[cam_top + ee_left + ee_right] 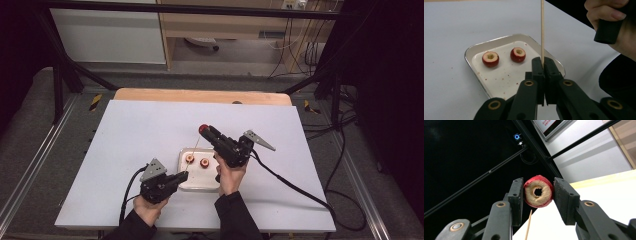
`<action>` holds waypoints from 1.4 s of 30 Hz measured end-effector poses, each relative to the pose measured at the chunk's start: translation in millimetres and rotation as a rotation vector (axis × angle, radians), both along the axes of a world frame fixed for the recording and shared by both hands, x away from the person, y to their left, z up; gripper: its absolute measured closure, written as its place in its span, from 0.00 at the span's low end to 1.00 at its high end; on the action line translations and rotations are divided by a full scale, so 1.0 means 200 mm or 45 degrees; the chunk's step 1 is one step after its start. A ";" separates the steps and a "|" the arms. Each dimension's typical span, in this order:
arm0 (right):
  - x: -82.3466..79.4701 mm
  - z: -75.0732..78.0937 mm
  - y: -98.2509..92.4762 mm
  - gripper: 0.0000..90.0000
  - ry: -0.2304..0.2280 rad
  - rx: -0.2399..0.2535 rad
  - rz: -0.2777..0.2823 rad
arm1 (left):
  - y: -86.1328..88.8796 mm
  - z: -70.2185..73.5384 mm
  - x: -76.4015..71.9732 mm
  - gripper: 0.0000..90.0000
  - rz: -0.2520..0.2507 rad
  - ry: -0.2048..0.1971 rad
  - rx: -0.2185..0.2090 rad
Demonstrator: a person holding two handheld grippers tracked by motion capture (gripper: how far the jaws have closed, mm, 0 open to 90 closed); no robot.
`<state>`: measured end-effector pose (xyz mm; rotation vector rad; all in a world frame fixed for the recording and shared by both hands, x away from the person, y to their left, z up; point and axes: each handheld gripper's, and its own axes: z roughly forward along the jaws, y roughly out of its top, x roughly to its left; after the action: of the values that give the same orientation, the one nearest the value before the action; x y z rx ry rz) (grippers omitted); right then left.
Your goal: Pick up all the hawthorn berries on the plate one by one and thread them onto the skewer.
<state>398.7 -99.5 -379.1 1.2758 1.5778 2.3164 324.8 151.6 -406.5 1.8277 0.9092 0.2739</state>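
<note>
The wooden skewer (542, 30) stands upright, its lower end pinched between the closed jaws of the left tool (543, 65). In the high view it shows as a thin pale line rising from the left tool (183, 174) over the tray toward the fruit held above.

That fruit is a red cored piece (538, 191), round with a pale cut face and a hole through its middle. The right tool (538, 192) grips it by its red sides, jaws partly closed on it and pointing up and away from the surface. In the right gripper view the tip of the skewer (528, 225) shows just below the fruit, apart from it. In the high view the right tool (205, 129) holds the fruit (203, 128) above the surface, beyond the tray.

A shallow white tray (475, 48) lies on the white surface (446, 30), just beyond the left tool. Two more cored red pieces (490, 59) (518, 54) sit side by side in it, holes up, apart from each other, among scattered crumbs.

Each tool is carried by a hand in a dark sleeve: the left hand (147, 206) near the front edge, the right hand (230, 176) beside the tray.
</note>
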 end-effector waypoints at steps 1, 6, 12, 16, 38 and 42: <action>0.00 0.00 0.00 0.68 -0.007 -0.003 -0.004 | 0.00 0.00 0.00 0.98 0.000 0.001 0.001; 0.00 -0.01 0.01 0.68 -0.007 -0.005 0.007 | -0.01 0.00 0.00 0.98 -0.006 0.004 0.003; 0.00 -0.02 0.02 0.68 -0.007 -0.017 0.012 | 0.00 0.00 0.00 0.98 -0.004 0.008 0.002; 0.00 -0.02 0.01 0.68 -0.008 -0.021 0.013 | 0.00 -0.01 0.00 0.98 -0.004 0.007 0.001; -0.01 -0.04 0.03 0.68 0.018 -0.027 0.053 | 0.00 0.00 0.01 0.98 0.010 0.005 -0.008; -0.02 -0.06 0.04 0.68 0.028 -0.029 0.065 | 0.00 0.00 0.01 0.98 0.015 0.010 -0.009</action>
<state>395.1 -91.0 -391.8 1.2750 1.6579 2.3145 327.1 152.4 -406.8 1.8189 0.9258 0.2707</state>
